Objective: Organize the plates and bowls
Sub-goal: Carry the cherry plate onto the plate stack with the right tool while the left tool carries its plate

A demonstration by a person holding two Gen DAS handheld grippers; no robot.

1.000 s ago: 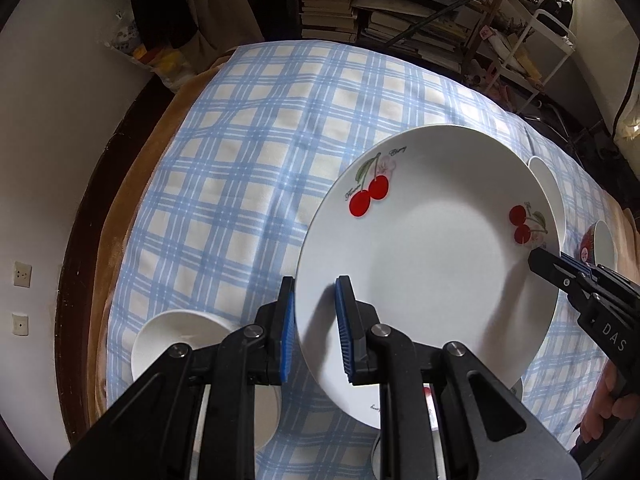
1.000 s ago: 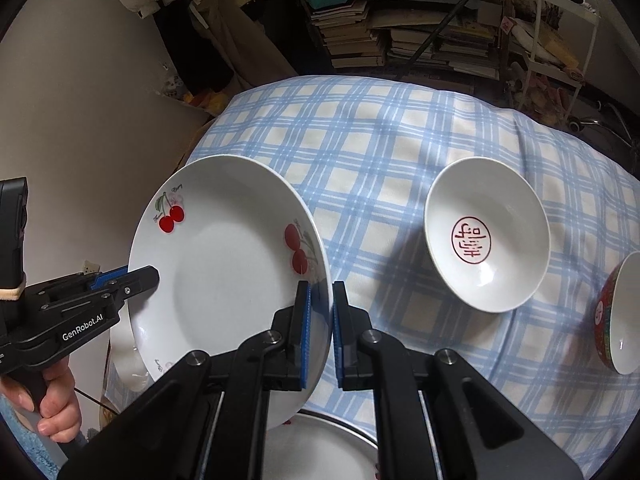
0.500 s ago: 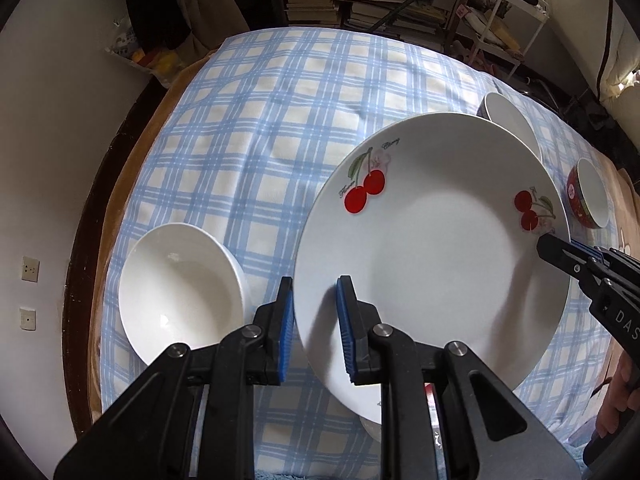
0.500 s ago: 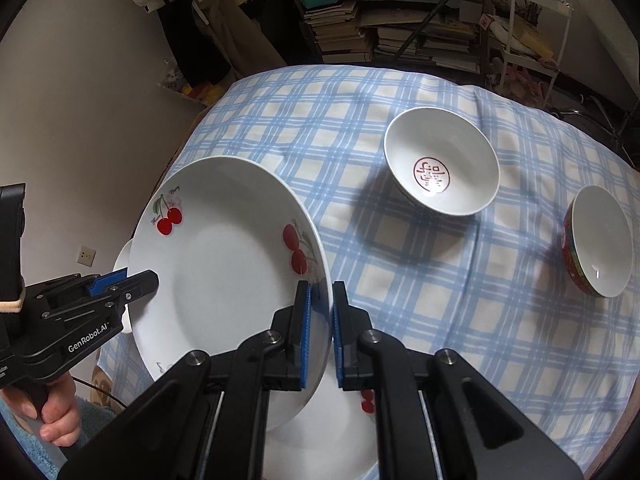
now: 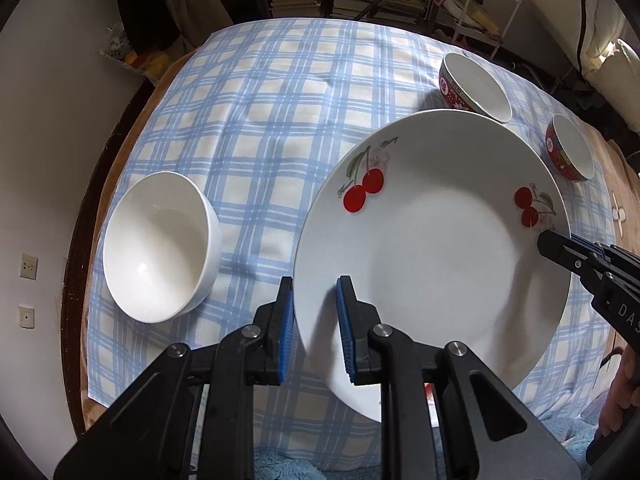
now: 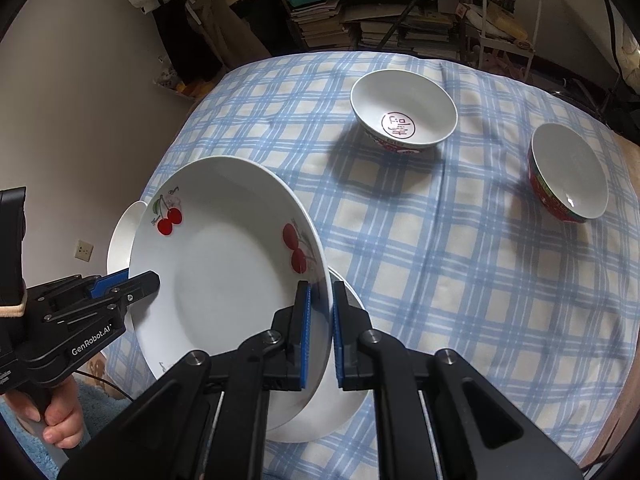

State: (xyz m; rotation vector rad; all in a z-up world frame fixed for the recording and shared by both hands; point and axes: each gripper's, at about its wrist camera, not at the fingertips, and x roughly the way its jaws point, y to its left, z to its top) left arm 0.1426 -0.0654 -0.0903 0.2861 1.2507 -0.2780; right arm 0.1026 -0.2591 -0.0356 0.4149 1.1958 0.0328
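Both grippers, left [image 5: 314, 316] and right [image 6: 320, 316], are clamping opposite rims of the plate [image 5: 432, 264], which is facing up, tilted.

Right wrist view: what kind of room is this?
Probably a lived-in home dining spot: a table under a blue checked tablecloth, crammed bookshelves behind it, a wall socket, and household crockery like the cherry plate.
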